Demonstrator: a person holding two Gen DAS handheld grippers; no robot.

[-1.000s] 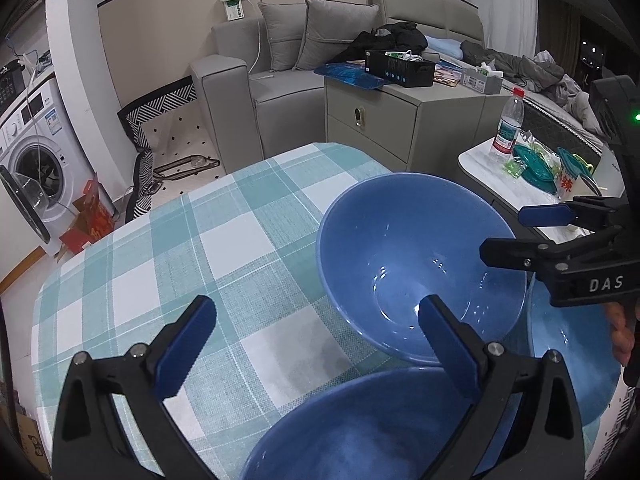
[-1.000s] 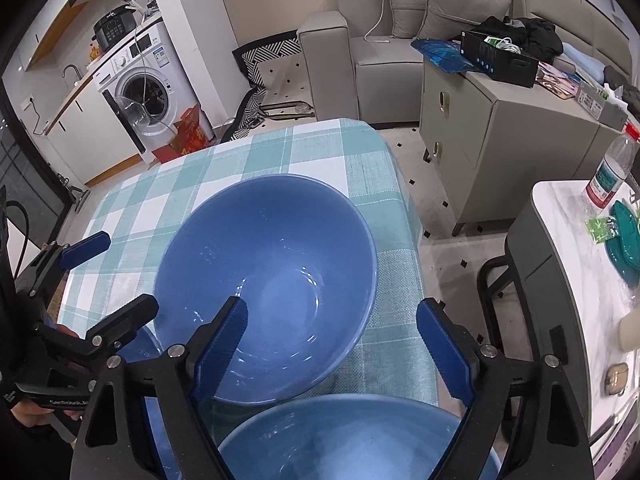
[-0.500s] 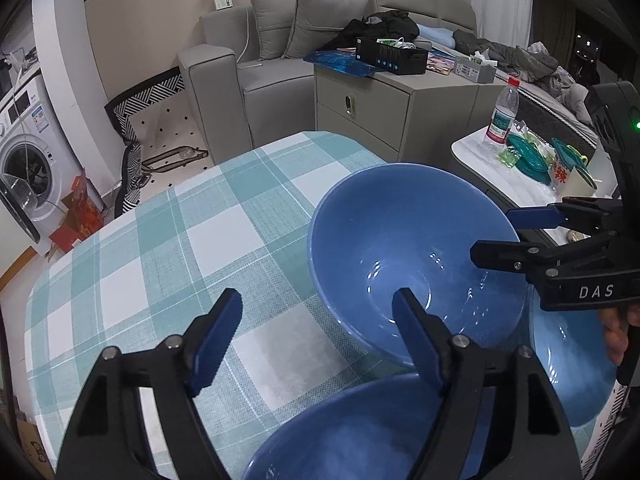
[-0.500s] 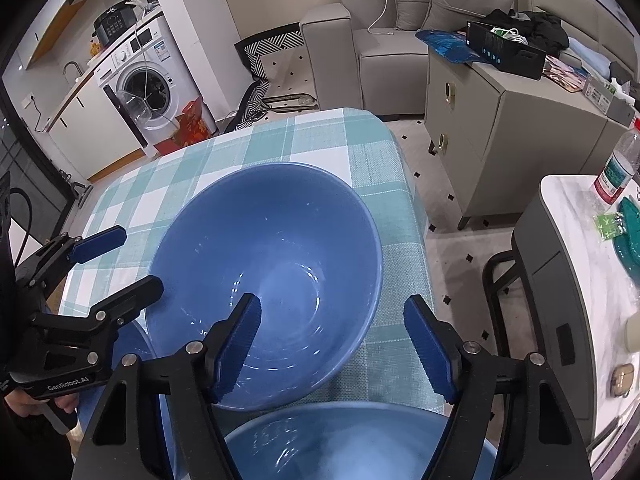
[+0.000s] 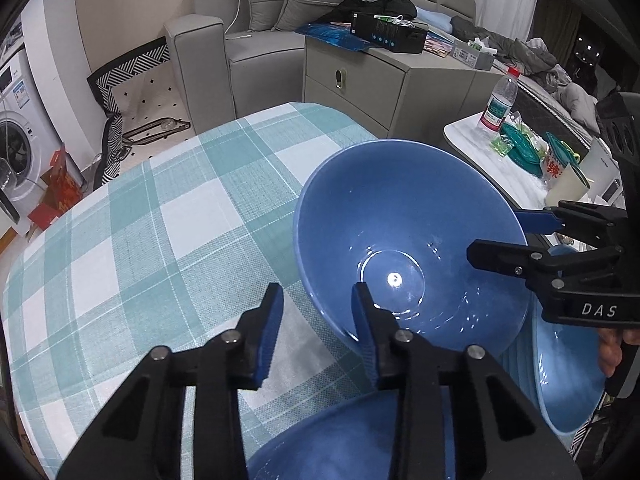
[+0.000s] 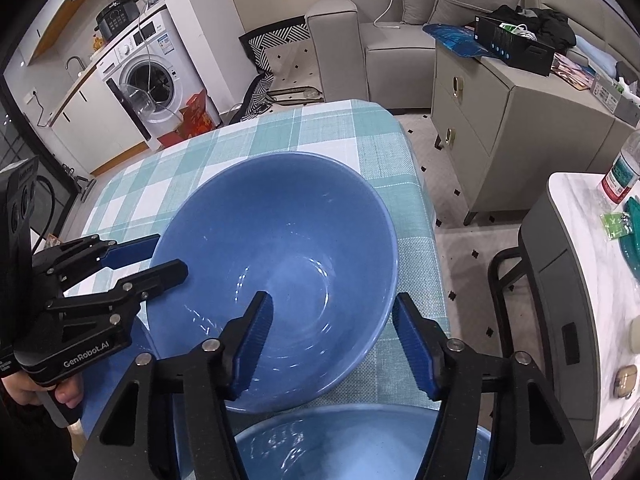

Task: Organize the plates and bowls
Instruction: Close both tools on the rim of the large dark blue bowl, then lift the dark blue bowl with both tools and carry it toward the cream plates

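A grey fabric sofa point(image 6: 392, 36) stands against the beige back wall, a grey two-drawer cabinet point(image 6: 500, 120) just beside it. A white front-loading washing machine point(image 6: 148, 80) sits left on the pale floor.

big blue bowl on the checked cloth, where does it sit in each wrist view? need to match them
Left wrist: big blue bowl right of centre, left gripper straddling its near-left rim.
Right wrist: same bowl centre frame, right gripper straddling its near-right rim.
Shared landmark: grey two-drawer cabinet, upper centre in the left view, upper right in the right view.
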